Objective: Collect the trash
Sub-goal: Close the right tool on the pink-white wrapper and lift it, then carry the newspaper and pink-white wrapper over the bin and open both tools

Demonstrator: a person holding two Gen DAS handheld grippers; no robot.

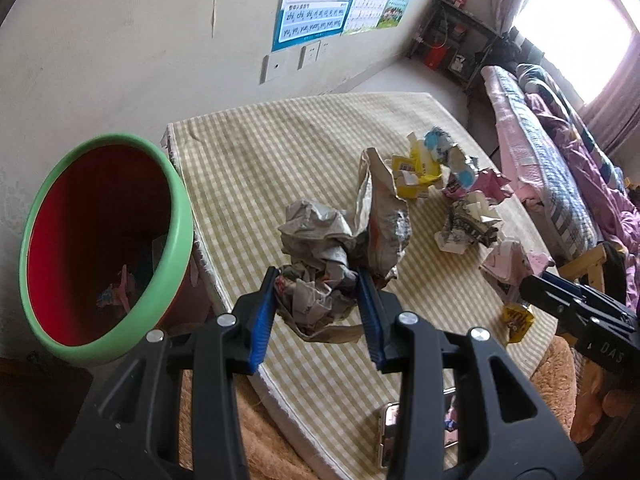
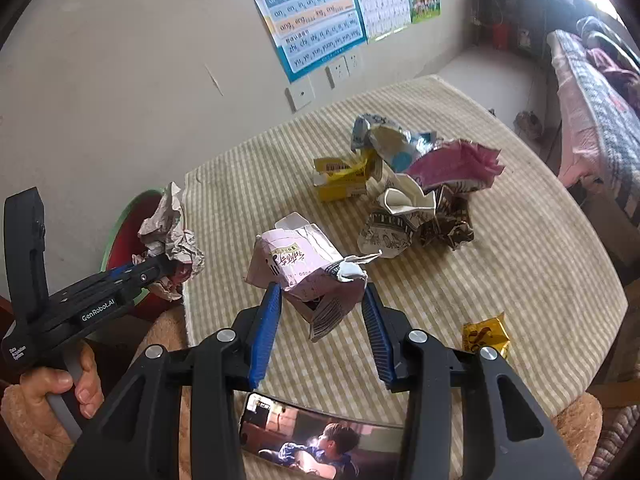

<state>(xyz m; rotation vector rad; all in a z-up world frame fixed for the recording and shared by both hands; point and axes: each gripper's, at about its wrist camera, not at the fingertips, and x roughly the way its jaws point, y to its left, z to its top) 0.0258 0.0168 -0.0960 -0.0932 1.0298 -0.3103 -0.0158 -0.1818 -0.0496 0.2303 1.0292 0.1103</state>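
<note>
My left gripper (image 1: 317, 280) is shut on a crumpled grey newspaper wad (image 1: 320, 248) and holds it over the table's left part, beside the red bin with a green rim (image 1: 176, 216). From the right wrist view that wad (image 2: 170, 236) hangs by the bin (image 2: 120, 236). My right gripper (image 2: 322, 294) has its jaws around a crushed pink carton (image 2: 304, 264) on the checked tablecloth (image 2: 520, 264); they look shut on it. The same carton shows in the left wrist view (image 1: 508, 264).
More trash lies on the table: a yellow box (image 2: 342, 178), a blue-white carton (image 2: 392, 140), a pink wrapper (image 2: 456, 164), a printed paper cup (image 2: 404, 216), a small gold wrapper (image 2: 486, 336). A phone (image 2: 320, 440) lies at the near edge. A bed (image 1: 560, 152) stands right.
</note>
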